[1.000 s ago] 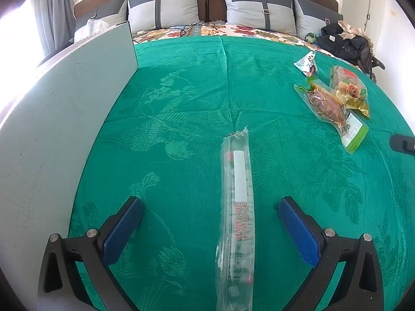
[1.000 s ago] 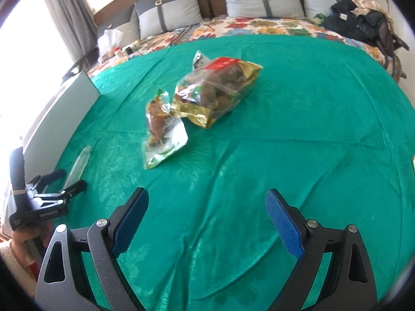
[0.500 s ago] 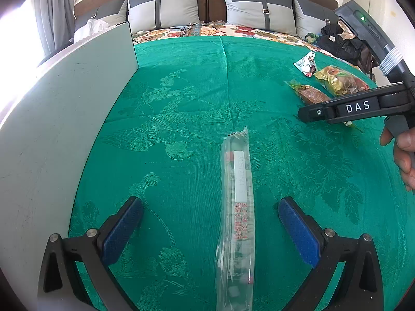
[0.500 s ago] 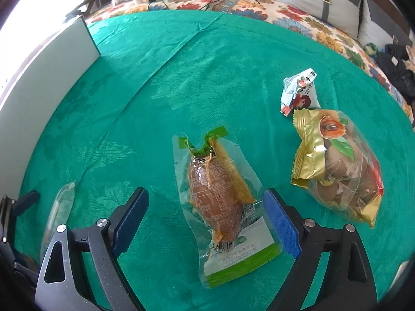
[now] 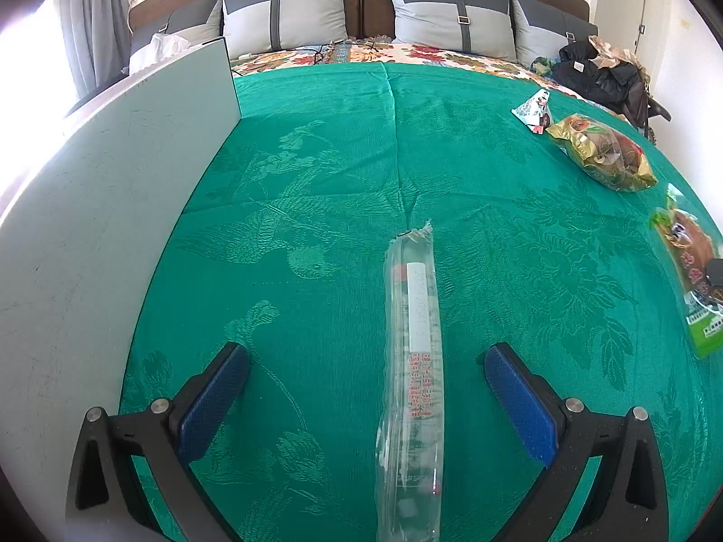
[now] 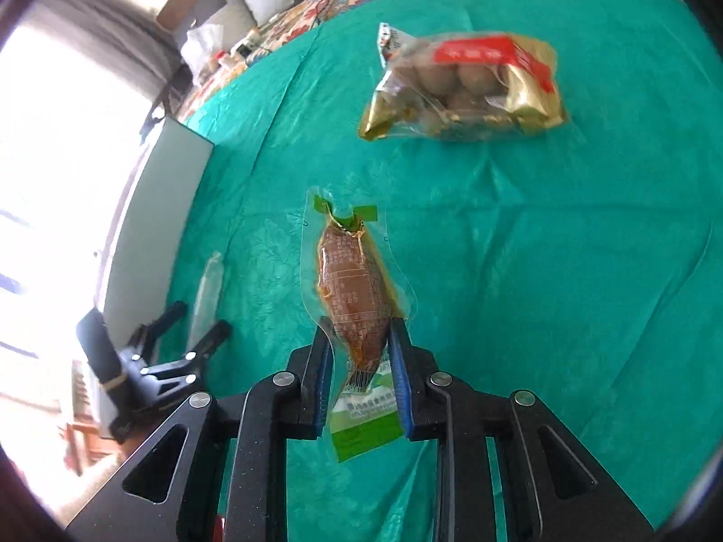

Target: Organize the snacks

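Note:
My right gripper has its jaws closing on the lower part of a vacuum pack with a brown snack and a green label. The pads touch its two sides. In the left wrist view the same pack shows at the right edge. My left gripper stands open and low over the green cloth, astride a long clear snack tube that it does not touch. The right wrist view shows the left gripper and the tube at lower left.
A gold bag of round snacks and a small white triangular pack lie farther back on the green cloth. A white board stands along the left side. Pillows and dark clothes are at the back.
My right gripper swung over the vacuum pack, came down and closed from wide open onto it. The pack now sits nearer and further right in the left wrist view. The left gripper kept still.

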### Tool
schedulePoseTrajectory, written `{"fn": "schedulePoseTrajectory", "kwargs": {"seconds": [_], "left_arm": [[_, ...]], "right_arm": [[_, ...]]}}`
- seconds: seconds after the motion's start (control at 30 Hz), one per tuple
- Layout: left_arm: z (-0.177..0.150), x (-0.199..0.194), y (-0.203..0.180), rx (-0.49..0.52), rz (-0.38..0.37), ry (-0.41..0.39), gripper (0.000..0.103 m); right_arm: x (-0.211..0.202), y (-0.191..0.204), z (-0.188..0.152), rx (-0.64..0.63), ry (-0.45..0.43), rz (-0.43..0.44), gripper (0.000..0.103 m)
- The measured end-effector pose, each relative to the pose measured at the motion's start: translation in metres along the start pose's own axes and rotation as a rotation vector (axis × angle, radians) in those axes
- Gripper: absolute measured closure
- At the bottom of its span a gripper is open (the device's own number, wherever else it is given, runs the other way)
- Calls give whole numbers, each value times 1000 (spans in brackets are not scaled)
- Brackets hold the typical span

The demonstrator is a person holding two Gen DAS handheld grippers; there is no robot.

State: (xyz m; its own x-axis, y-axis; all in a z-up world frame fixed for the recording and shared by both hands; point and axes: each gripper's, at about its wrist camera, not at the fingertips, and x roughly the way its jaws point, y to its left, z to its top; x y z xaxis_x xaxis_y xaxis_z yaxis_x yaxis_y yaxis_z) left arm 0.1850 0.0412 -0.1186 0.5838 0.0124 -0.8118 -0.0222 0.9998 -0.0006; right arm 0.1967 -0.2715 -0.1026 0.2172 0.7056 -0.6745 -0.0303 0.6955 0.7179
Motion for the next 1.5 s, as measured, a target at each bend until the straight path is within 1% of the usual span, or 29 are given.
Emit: {"fn": "schedulePoseTrajectory", "kwargs": {"seconds": [0.03, 0.07, 0.1, 0.13, 0.17, 0.2, 0.23, 0.27, 0.3, 0.37, 0.43, 0.5, 0.53, 0.57, 0.6, 0.63, 0.7, 0.73, 0.8, 0.93, 1.0, 1.5], "left_arm": [[0, 0, 0, 0, -1, 0, 0], [0, 0, 0, 0, -1, 0, 0], [0, 0, 0, 0, -1, 0, 0], [0, 0, 0, 0, -1, 0, 0], [0, 0, 0, 0, -1, 0, 0], [0, 0, 0, 0, -1, 0, 0], [0, 0, 0, 0, -1, 0, 0], [0, 0, 0, 0, -1, 0, 0], [0, 0, 0, 0, -1, 0, 0], [0, 0, 0, 0, -1, 0, 0], [0, 0, 0, 0, -1, 0, 0], [0, 0, 0, 0, -1, 0, 0], [0, 0, 0, 0, -1, 0, 0], [0, 0, 0, 0, -1, 0, 0], [0, 0, 0, 0, -1, 0, 0], [0, 0, 0, 0, -1, 0, 0], [0, 0, 0, -1, -1, 0, 0], [0, -1, 0, 0, -1, 0, 0], [0, 0, 0, 0, -1, 0, 0], [0, 0, 0, 0, -1, 1, 0], [0, 0, 0, 0, -1, 0, 0], [0, 0, 0, 0, -1, 1, 0]], "right_arm": [[-10, -16, -10, 85, -14, 71, 79], [-19, -29, -18, 141, -30, 93, 78], [-27, -41, -26, 175, -48, 76, 77], [-34, -48, -30, 178, -64, 19, 72], [-41, -51, -33, 157, -81, -44, 58], [-48, -50, -35, 131, -99, -88, 49], [-53, -48, -36, 103, -116, -120, 34], [-56, -44, -36, 69, -122, -173, 29], [-56, -37, -35, 16, -127, -221, 29], [-51, -27, -21, -108, -129, -355, 29], [-39, -13, -17, -238, -145, -478, 29], [-23, -4, -15, -346, -153, -556, 29], [-12, -2, -17, -386, -142, -583, 30], [-3, -1, -20, -418, -131, -617, 26], [2, 3, -25, -478, -163, -653, 24], [7, 6, -30, -511, -188, -673, 20], [6, 2, -32, -492, -248, -647, 17], [5, 0, -35, -502, -272, -650, 15], [4, 0, -36, -508, -299, -643, 13], [1, -3, -38, -506, -297, -643, 11], [-3, -7, -42, -506, -298, -644, 11], [-2, -6, -41, -507, -298, -644, 10]]}}
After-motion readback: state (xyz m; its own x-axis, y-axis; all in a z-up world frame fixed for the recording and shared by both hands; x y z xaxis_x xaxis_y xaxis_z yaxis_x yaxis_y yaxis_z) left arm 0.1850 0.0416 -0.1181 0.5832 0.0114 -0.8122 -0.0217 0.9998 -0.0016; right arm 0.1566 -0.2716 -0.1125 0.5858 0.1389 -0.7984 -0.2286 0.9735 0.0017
